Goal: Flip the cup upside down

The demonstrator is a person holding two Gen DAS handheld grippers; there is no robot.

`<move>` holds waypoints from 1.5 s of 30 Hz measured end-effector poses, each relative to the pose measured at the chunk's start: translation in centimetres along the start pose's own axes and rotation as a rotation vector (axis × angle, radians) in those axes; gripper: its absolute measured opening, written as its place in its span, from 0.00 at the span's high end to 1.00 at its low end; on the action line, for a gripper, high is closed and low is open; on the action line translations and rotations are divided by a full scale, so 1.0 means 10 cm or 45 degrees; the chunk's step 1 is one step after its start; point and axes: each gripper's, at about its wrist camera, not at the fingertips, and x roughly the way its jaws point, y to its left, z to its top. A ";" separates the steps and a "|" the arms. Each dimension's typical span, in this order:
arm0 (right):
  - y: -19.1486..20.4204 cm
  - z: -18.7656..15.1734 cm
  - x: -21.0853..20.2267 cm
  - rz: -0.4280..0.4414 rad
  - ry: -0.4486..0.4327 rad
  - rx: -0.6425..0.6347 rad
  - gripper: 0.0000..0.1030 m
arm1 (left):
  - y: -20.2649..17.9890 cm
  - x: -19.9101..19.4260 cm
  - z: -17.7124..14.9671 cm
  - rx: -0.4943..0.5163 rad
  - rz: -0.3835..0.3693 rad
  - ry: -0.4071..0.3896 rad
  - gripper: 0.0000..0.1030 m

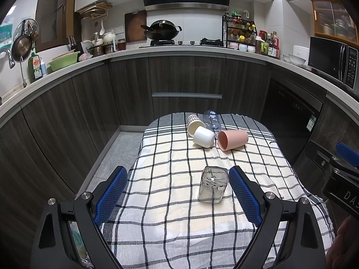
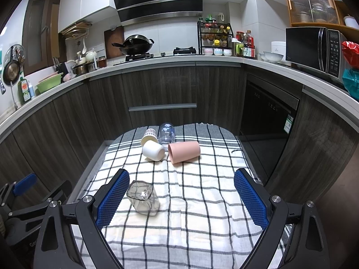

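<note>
A clear grey glass cup point(image 1: 212, 184) stands upside down on the checked cloth point(image 1: 170, 204), base up. It sits just inside the right finger of my open left gripper point(image 1: 177, 177), apart from the pad. In the right wrist view the same glass point(image 2: 143, 197) is beside the left finger of my open right gripper point(image 2: 181, 179). Both grippers are empty. At the far end lie a pink cup point(image 1: 232, 139), a white cup point(image 1: 203, 137), a cream striped cup point(image 1: 194, 123) and a clear cup point(image 1: 211, 120), all on their sides.
The small cloth-covered table ends at dark kitchen cabinets point(image 1: 186, 83) behind. The right gripper's body point(image 1: 341, 179) shows at the right edge of the left wrist view. The left gripper's body point(image 2: 24, 204) shows at the left edge of the right wrist view. The floor point(image 1: 112, 152) lies left.
</note>
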 end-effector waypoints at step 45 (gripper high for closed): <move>0.05 -0.01 -0.01 0.007 0.007 0.006 0.08 | 0.07 0.06 -0.01 -0.012 -0.008 0.021 0.06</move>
